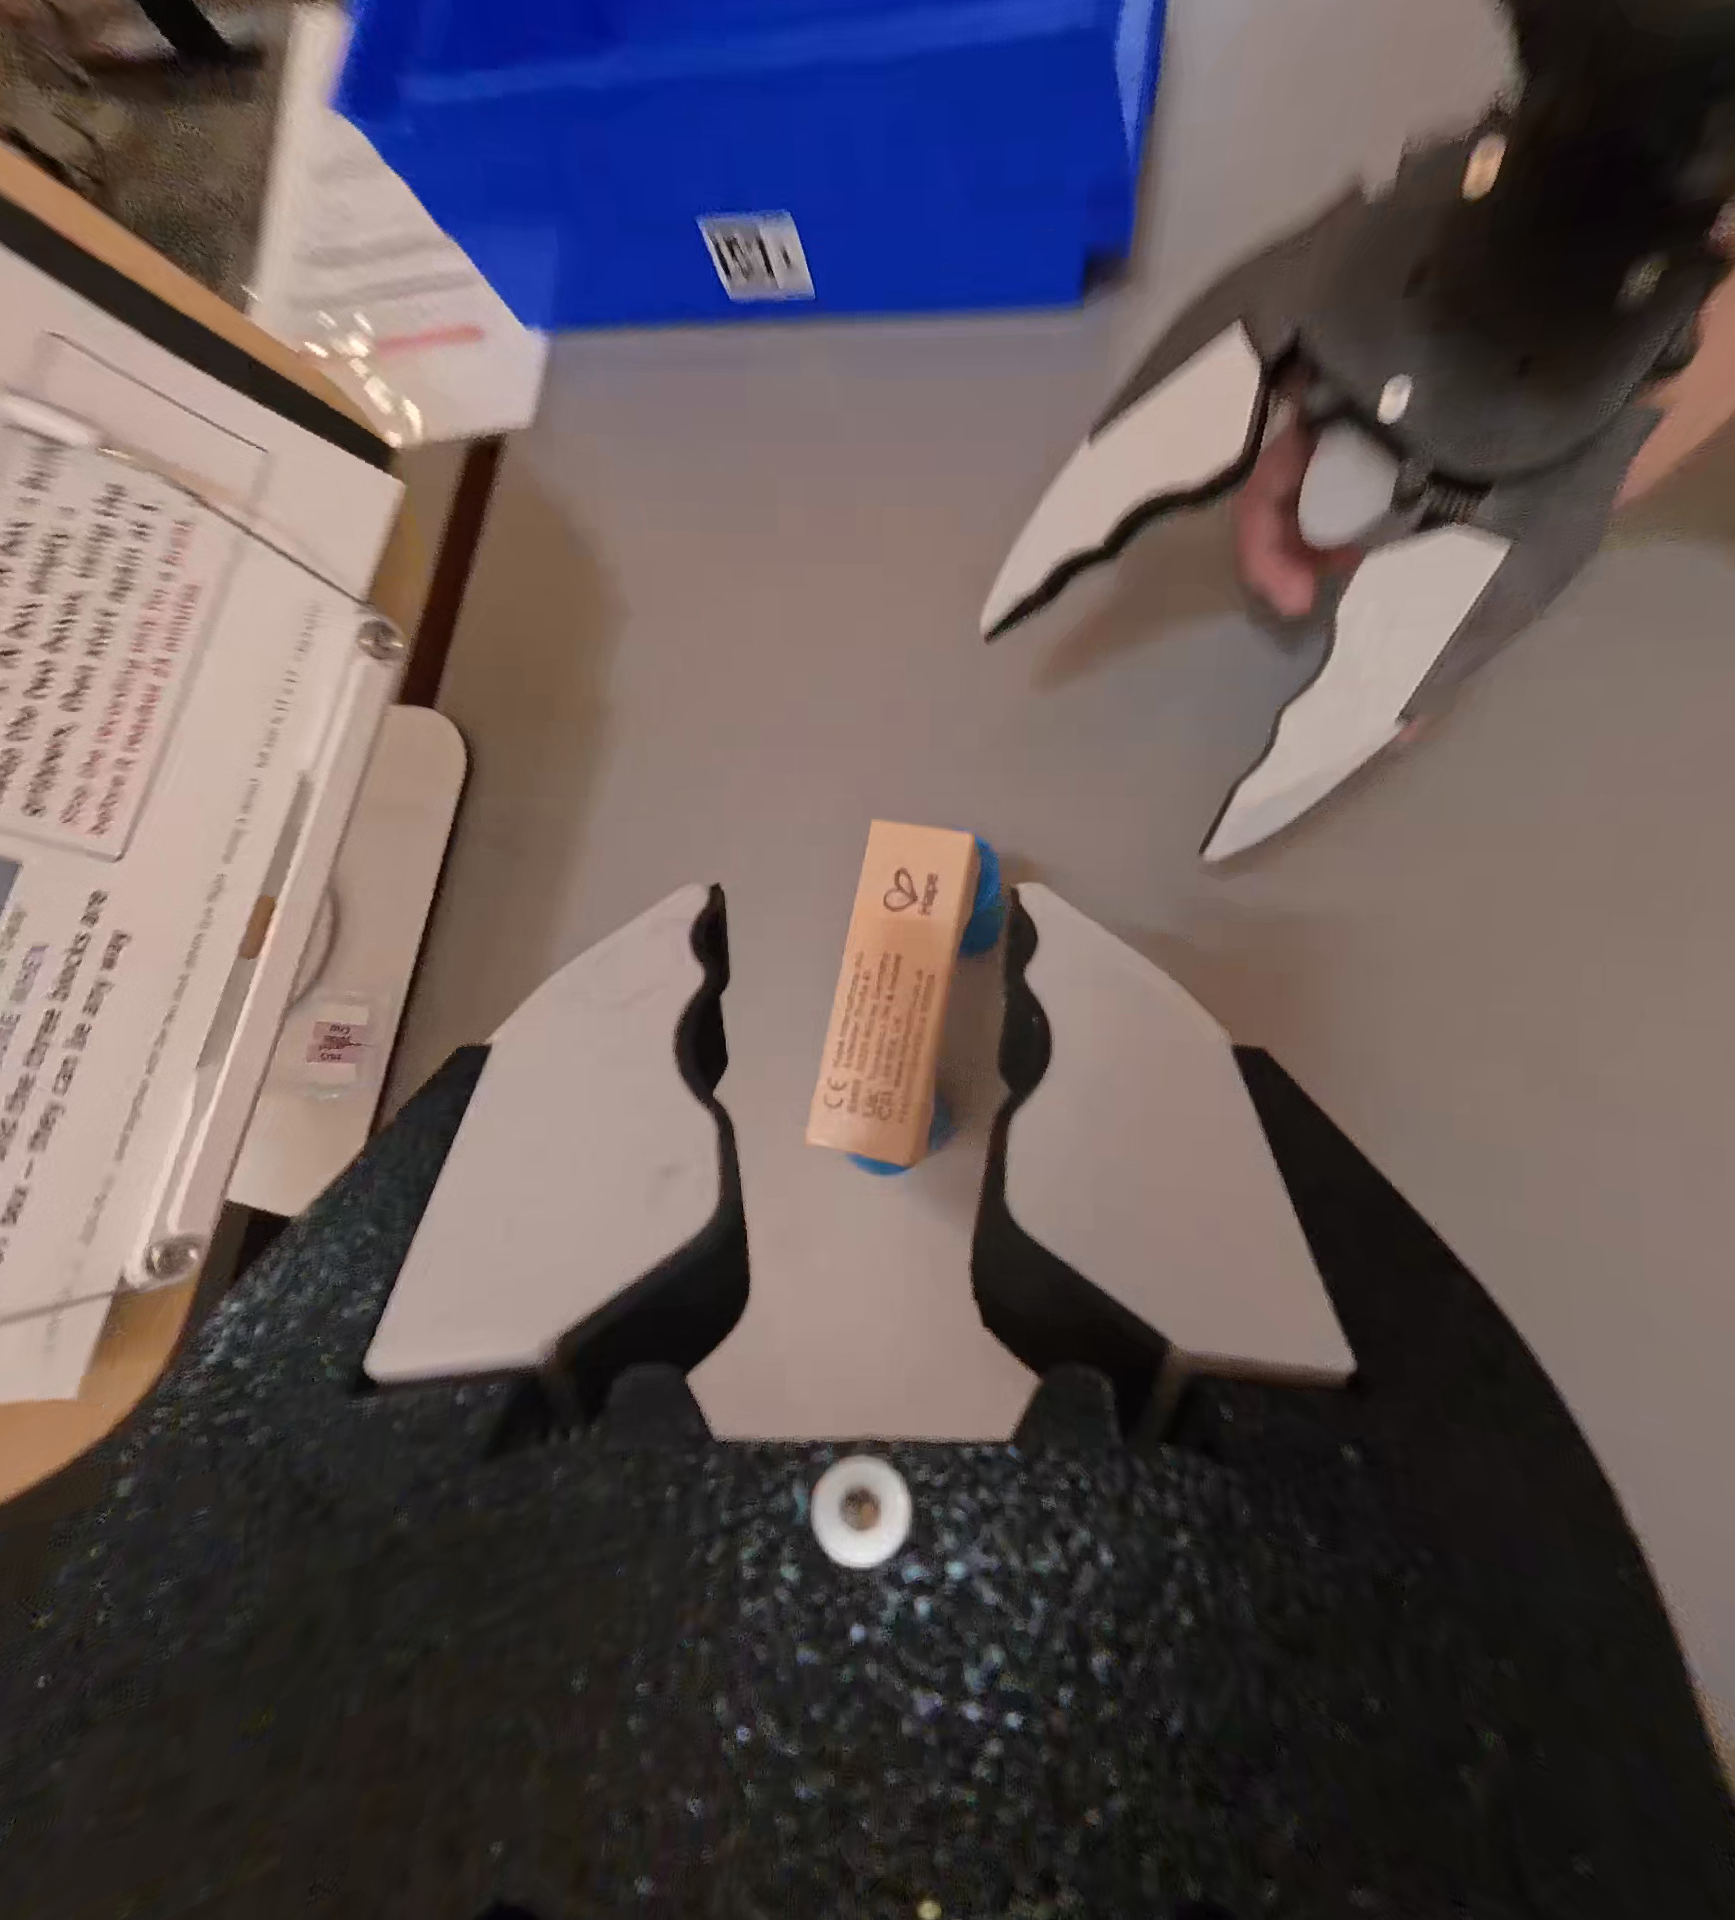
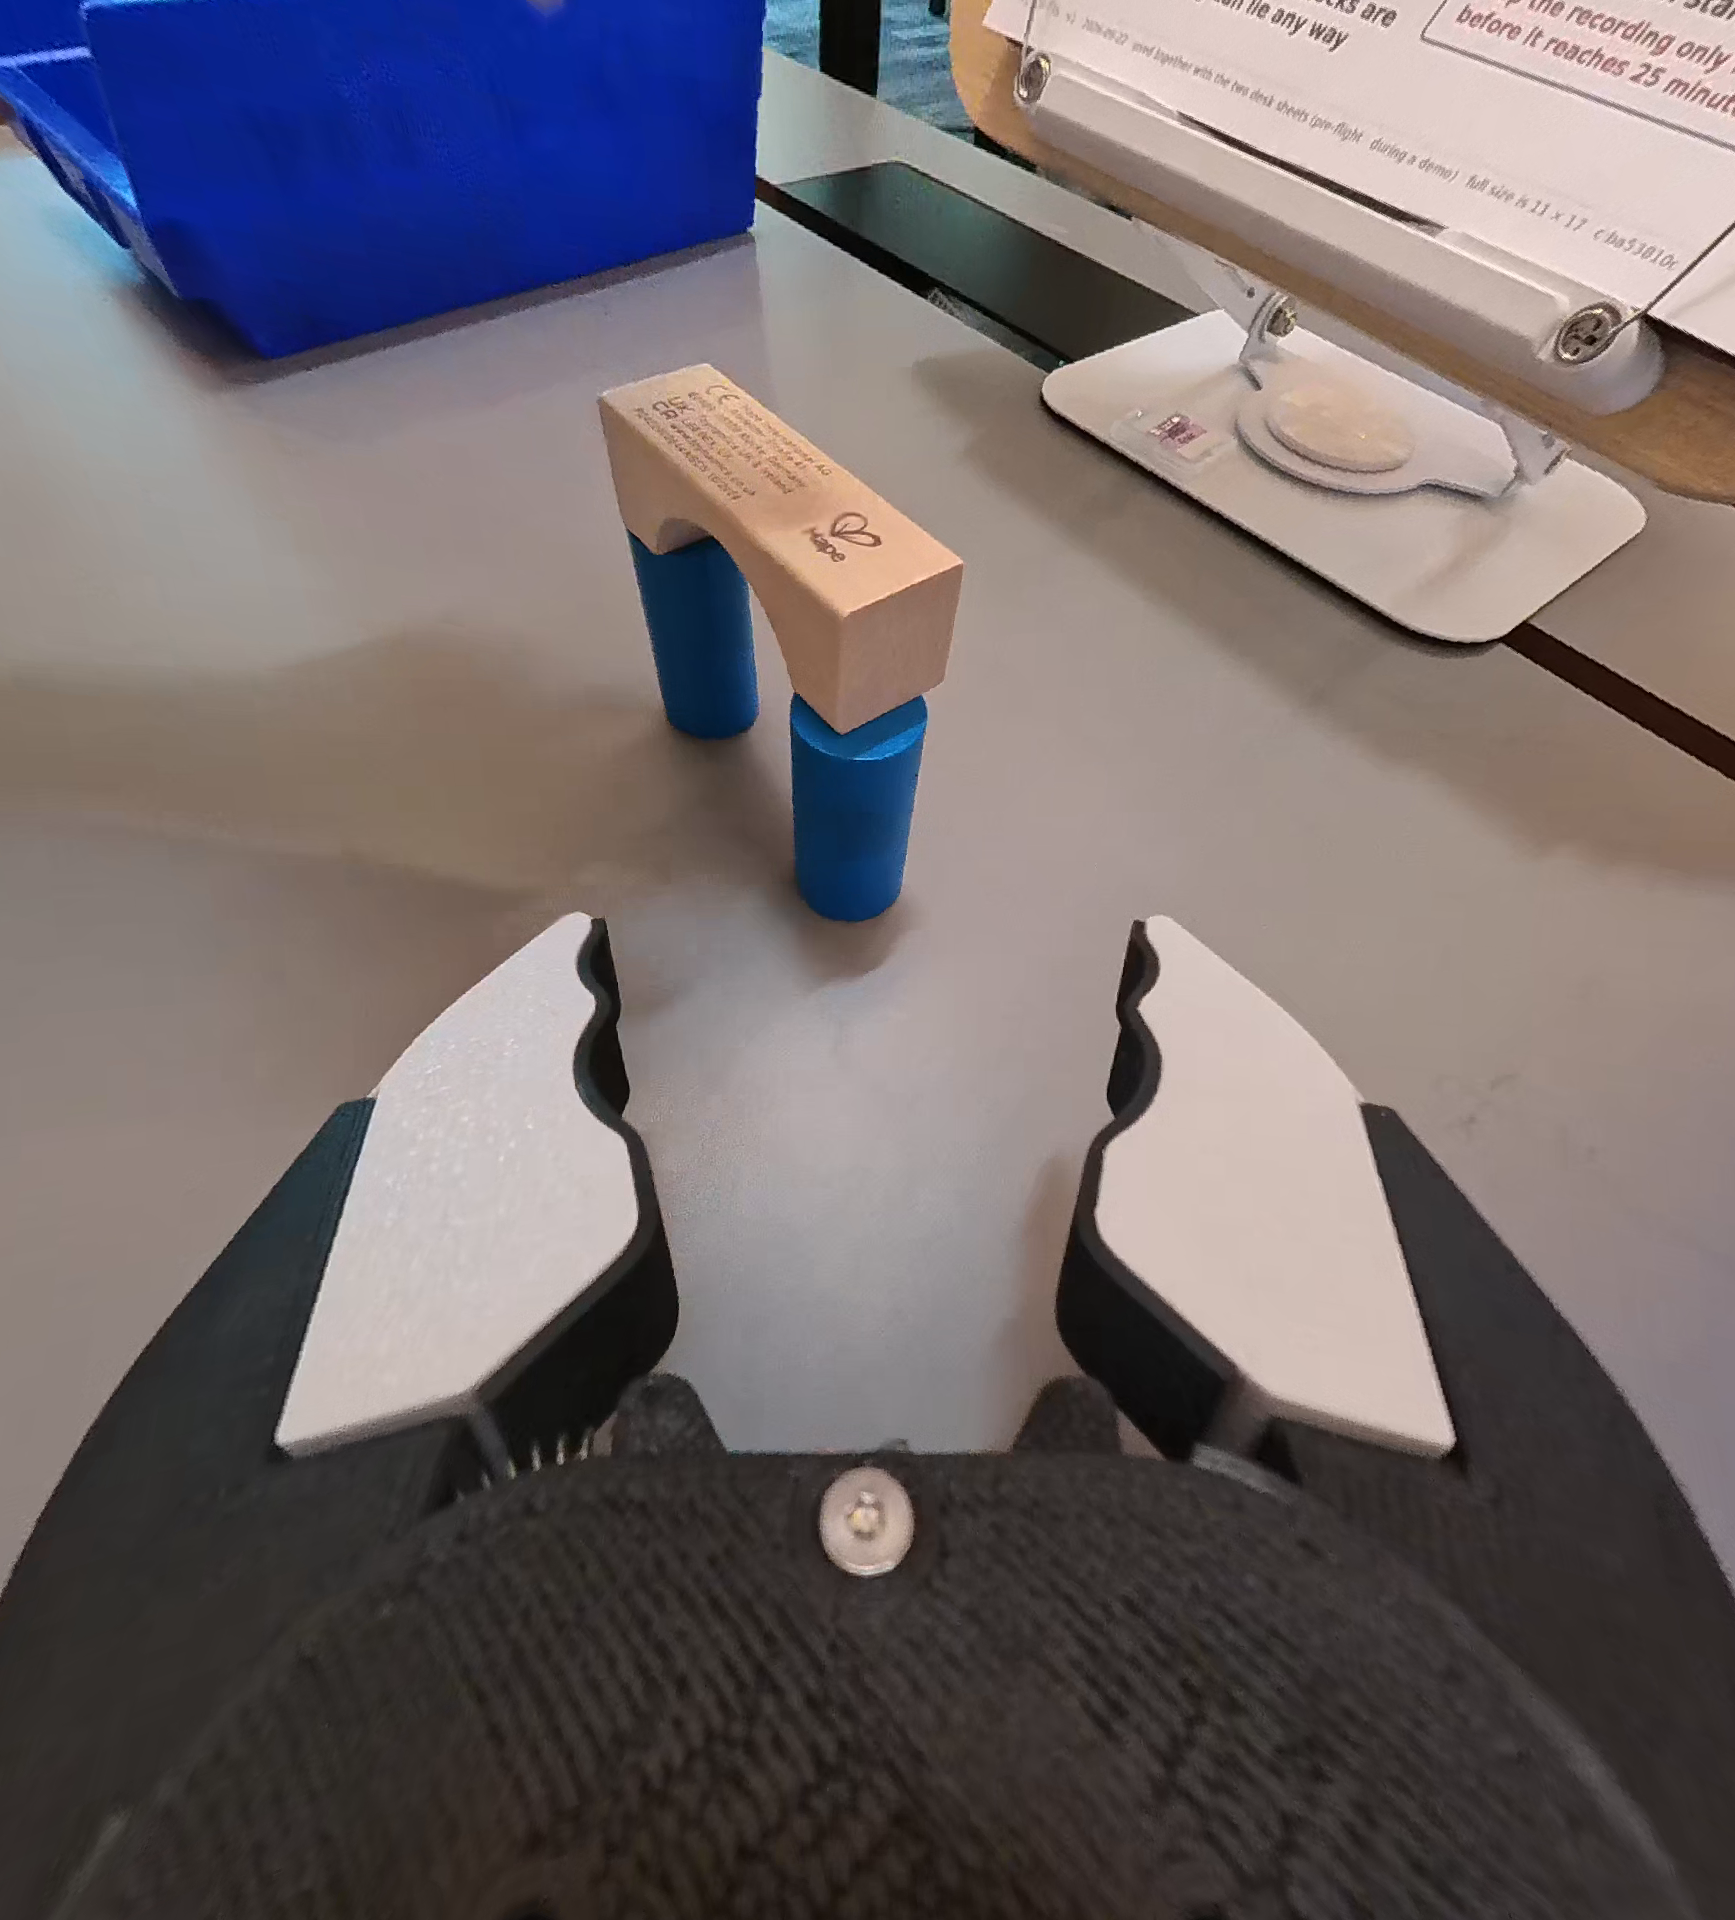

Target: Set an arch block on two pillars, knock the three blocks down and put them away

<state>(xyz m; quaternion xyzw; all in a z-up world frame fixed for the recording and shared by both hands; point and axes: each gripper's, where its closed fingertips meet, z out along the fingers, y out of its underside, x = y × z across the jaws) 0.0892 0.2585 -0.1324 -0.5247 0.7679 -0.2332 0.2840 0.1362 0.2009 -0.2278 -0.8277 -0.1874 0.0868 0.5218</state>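
Both grippers, left [image 1: 868, 914] above and right [image 2: 868, 940] in front, hang spread and empty by a wooden arch [image 2: 785, 540] resting, slightly askew, on two upright blue cylinders [image 2: 855, 810] on the grey table [image 2: 219, 727], near a blue bin [image 2: 406, 156].

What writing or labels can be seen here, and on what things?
I won't copy out wording; these things bear it.
Wooden arch block: logo and fine print on top.
Paper sheet on the stand: black and red print.
Blue bin: small label, blurred.
Stand base: tiny sticker, too small.
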